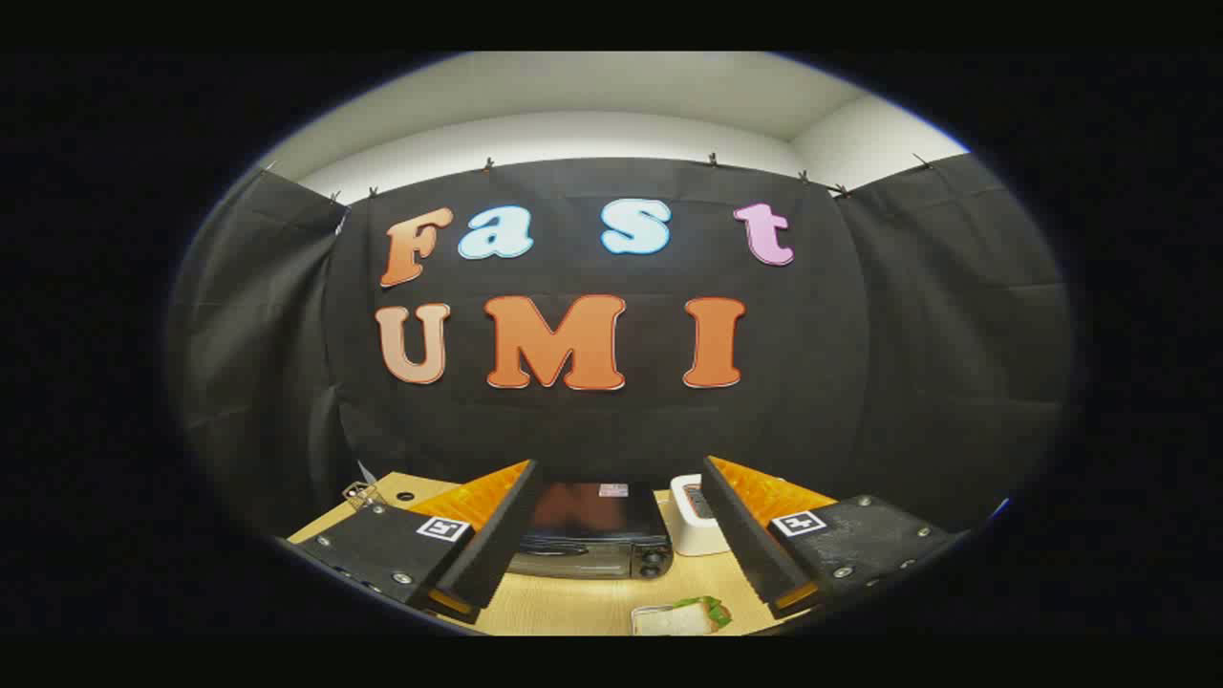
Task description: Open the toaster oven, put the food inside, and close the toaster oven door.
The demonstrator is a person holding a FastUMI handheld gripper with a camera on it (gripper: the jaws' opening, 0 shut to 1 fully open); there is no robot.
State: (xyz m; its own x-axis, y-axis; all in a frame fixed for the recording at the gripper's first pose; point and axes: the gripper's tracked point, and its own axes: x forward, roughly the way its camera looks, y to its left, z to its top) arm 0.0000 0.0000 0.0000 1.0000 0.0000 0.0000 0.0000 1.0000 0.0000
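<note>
**Gripper wide open, hanging above the bench in front of the toaster oven**

So the gripper [616, 535] is spread wide right now, nothing between its fingers [497, 535], just air. Both fingers are black with orange on the outer faces, and each carries a small square marker tag on top.

Nearest thing on the light wooden bench [573, 607] is the food [683, 616]: looks like a sandwich with some green leaf sticking out, sitting in a shallow tray, low between the fingers and a bit toward the right one. Can't tell much more, it's partly cut off.

Beyond that, framed in the gap between the fingers, is the toaster oven [592, 535], black, door closed, with dark knobs at its right end. Its left side is hidden behind the left finger.

Just beside the oven on the right is a small white appliance [696, 521], partly behind the right finger.

Further left on the bench there's a small metal bit [360, 494] and a dark round hole [403, 496].
</note>
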